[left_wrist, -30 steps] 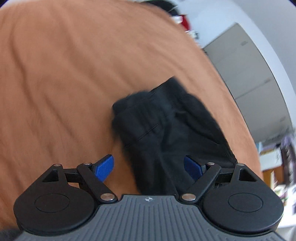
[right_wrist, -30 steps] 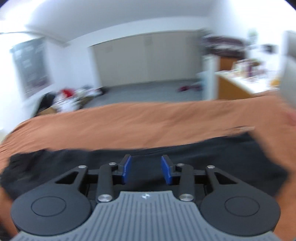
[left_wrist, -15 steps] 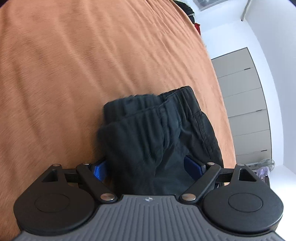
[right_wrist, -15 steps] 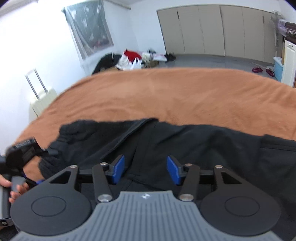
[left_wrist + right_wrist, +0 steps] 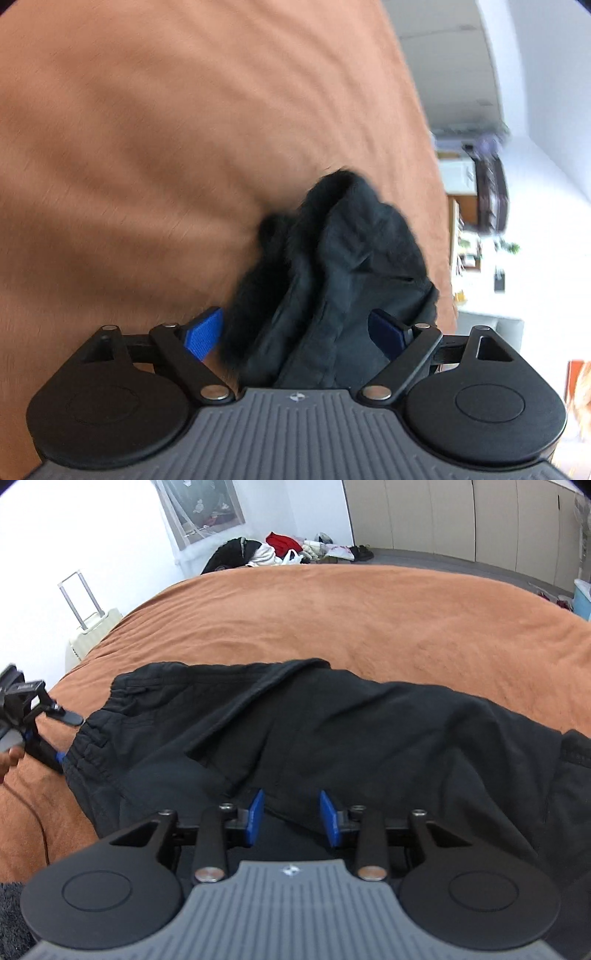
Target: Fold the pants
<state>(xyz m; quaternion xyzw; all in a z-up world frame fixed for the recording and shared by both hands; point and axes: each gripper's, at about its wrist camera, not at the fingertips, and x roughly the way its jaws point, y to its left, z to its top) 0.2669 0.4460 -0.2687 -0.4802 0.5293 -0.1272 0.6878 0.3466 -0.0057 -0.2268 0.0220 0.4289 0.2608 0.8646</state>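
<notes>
Black pants (image 5: 332, 731) lie spread across an orange bed cover (image 5: 369, 616), waistband to the left. My right gripper (image 5: 291, 818) hovers open over the middle of the pants near their front edge, holding nothing. My left gripper (image 5: 295, 332) is open with the bunched waistband end of the pants (image 5: 340, 266) lying between its blue pads. It also shows in the right wrist view (image 5: 44, 734) at the left end of the waistband, with a hand behind it. The left wrist view is blurred.
A white suitcase (image 5: 92, 627) stands beyond the bed's left side. A pile of clothes and bags (image 5: 280, 552) lies on the floor past the far edge. Cupboard doors (image 5: 480, 520) line the back wall. A dark rug (image 5: 11, 919) is at bottom left.
My left gripper has swung, and the waistband end now bunches up between its open pads. My right gripper has moved left along the pants and its jaws have opened slightly wider.
</notes>
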